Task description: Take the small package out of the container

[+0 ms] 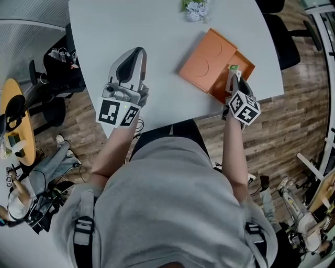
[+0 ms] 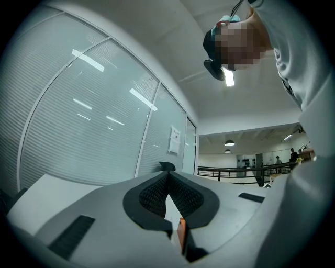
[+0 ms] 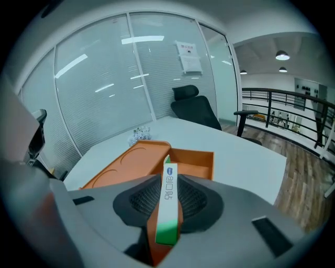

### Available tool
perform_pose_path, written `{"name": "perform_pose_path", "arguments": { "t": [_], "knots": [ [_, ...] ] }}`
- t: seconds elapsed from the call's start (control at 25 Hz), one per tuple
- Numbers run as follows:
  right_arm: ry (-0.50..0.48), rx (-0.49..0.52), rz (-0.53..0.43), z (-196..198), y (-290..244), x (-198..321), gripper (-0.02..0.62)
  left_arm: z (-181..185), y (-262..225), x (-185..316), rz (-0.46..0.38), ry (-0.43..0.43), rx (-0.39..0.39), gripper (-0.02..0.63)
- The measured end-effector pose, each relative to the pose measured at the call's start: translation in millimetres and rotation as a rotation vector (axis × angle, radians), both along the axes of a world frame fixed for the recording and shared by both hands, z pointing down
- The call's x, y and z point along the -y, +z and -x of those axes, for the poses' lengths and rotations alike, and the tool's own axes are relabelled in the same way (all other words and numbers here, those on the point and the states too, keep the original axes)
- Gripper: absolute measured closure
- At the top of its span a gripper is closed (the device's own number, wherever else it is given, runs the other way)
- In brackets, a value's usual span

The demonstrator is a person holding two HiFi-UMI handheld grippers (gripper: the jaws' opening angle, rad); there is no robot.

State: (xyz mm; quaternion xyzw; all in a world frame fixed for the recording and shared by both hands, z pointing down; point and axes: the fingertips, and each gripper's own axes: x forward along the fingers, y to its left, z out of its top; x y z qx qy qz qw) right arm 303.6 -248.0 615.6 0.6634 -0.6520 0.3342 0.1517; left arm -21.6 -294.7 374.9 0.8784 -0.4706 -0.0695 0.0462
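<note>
An orange container (image 1: pixel 246 64) lies open near the white table's right front edge, its lid (image 1: pixel 203 59) folded out flat to the left. In the right gripper view the orange container (image 3: pixel 196 159) sits just beyond the jaws. My right gripper (image 1: pixel 234 75) hovers over the container's near edge, shut on the small package (image 1: pixel 233 68). That small package (image 3: pixel 168 201), a slim white box with a green end, stands on edge between the right gripper's (image 3: pixel 168 178) black pads. My left gripper (image 1: pixel 137 52) rests on the table to the left, its jaws shut and empty; the left gripper (image 2: pixel 167 175) points up toward a glass wall.
A small bunch of pale flowers (image 1: pixel 196 9) lies at the far side of the table (image 1: pixel 157 26). A black office chair (image 1: pixel 282 36) stands past the table's right edge. A yellow round table (image 1: pixel 18 120) with clutter is on the floor to the left.
</note>
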Motion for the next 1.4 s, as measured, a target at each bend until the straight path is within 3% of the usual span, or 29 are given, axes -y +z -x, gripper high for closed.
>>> {"name": "perform_pose_path", "arguments": {
  "t": [0.24, 0.48, 0.72, 1.0, 1.4],
  "knots": [
    [-0.06, -0.035, -0.229, 6, -81, 16, 0.479, 4, -13, -5, -0.009, -0.016, -0.007, 0.586],
    [-0.147, -0.01, -0.552, 38, -201, 30, 0.479, 15, -40, -9, -0.048, -0.064, -0.025, 0.586],
    [-0.212, -0.02, -0.787, 73, -292, 19, 0.48, 20, -69, -13, -0.097, -0.077, 0.014, 0.586],
    [-0.267, -0.021, -0.88, 98, -328, 6, 0.48, 29, -80, -19, -0.111, -0.102, 0.006, 0.586],
    [-0.278, -0.013, -0.905, 109, -339, -3, 0.479, 32, -83, -25, -0.11, -0.107, -0.002, 0.586]
  ]
}}
